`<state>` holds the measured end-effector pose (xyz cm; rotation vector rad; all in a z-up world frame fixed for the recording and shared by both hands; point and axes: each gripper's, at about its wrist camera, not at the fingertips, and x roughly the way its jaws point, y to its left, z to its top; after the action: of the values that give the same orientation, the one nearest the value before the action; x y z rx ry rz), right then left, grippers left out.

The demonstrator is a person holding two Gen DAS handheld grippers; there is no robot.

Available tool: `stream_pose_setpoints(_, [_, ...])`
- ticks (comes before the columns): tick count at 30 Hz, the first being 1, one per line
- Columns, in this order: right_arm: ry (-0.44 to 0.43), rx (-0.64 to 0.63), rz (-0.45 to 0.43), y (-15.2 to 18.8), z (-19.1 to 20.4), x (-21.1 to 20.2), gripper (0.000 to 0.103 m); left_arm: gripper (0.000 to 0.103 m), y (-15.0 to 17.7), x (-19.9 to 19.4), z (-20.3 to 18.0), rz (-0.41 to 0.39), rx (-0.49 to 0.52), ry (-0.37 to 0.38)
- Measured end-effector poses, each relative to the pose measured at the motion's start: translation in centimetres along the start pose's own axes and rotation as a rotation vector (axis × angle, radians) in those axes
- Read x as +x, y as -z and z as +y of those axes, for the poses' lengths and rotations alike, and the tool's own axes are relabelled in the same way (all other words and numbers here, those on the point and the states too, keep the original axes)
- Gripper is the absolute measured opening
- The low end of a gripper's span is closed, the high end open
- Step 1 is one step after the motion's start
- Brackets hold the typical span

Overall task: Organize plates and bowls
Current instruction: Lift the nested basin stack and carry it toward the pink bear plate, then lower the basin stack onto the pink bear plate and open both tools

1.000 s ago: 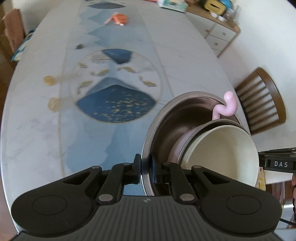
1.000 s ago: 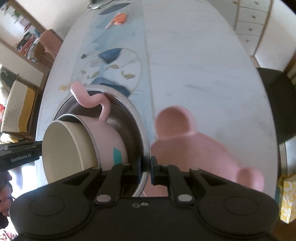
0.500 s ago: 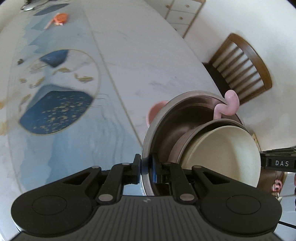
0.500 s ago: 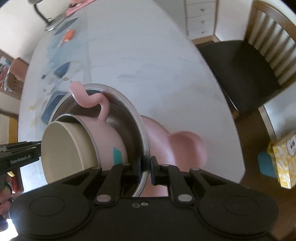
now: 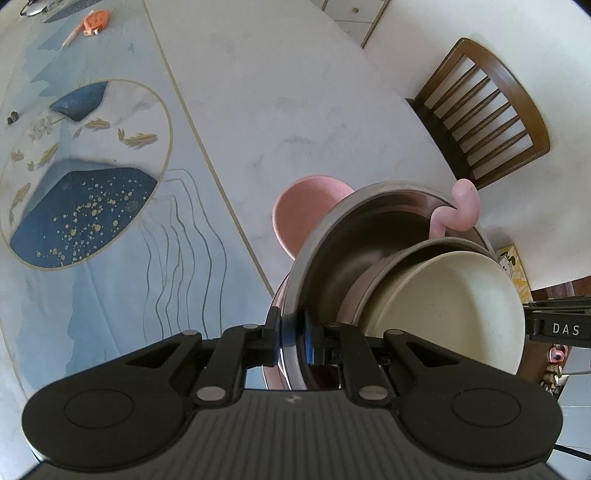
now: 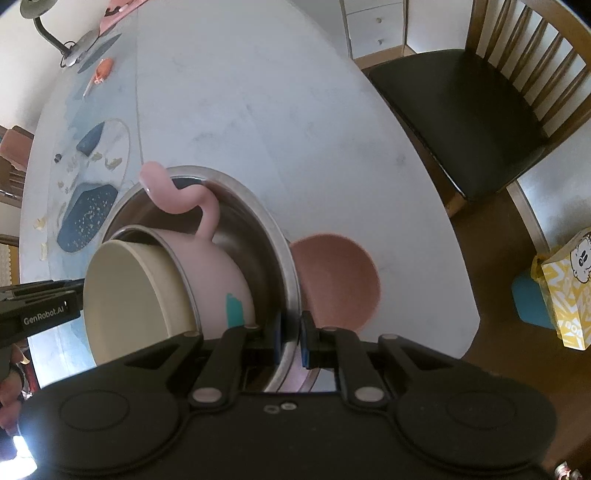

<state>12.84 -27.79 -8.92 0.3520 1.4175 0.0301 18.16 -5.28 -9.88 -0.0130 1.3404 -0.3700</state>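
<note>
Both grippers hold one steel bowl by opposite sides of its rim. My left gripper [image 5: 293, 336] is shut on the steel bowl [image 5: 369, 229]. My right gripper [image 6: 290, 341] is shut on the same steel bowl [image 6: 255, 229]. Inside it lie a pink bowl [image 6: 218, 280] with a curled pink handle [image 6: 173, 195] and a cream bowl [image 5: 454, 302] nested in it. The stack hangs tilted above a pink plate [image 6: 340, 284] with round ears on the table, also seen in the left wrist view [image 5: 303, 214].
The white oval table [image 5: 295, 110] has a blue patterned runner [image 5: 92, 203]. A wooden chair [image 6: 480, 107] stands at the table's right edge. An orange item [image 5: 94, 22] lies far off. A yellow box [image 6: 569, 288] sits on the floor.
Both grippers have carried the steel bowl stack rightward along the table towards its edge by the chair. It now hangs over the pink plate.
</note>
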Motion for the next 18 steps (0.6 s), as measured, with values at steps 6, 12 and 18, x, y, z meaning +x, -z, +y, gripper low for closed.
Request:
stream_pose_setpoints(6, [0.004, 0.000, 0.013, -0.1, 0.2, 0.8, 0.011, 0.012, 0.1, 0.4, 0.2, 0.001, 0.004, -0.003])
stream_pose_setpoints(12, [0.013, -0.016, 0.001, 0.1, 0.6, 0.9, 0.017, 0.012, 0.4, 0.2, 0.1, -0.019, 0.009, -0.004])
stream_pose_setpoints(18, [0.028, -0.024, -0.040, 0.4, 1.1, 0.7, 0.021, 0.012, 0.9, -0.1, 0.0, -0.048, 0.025, -0.006])
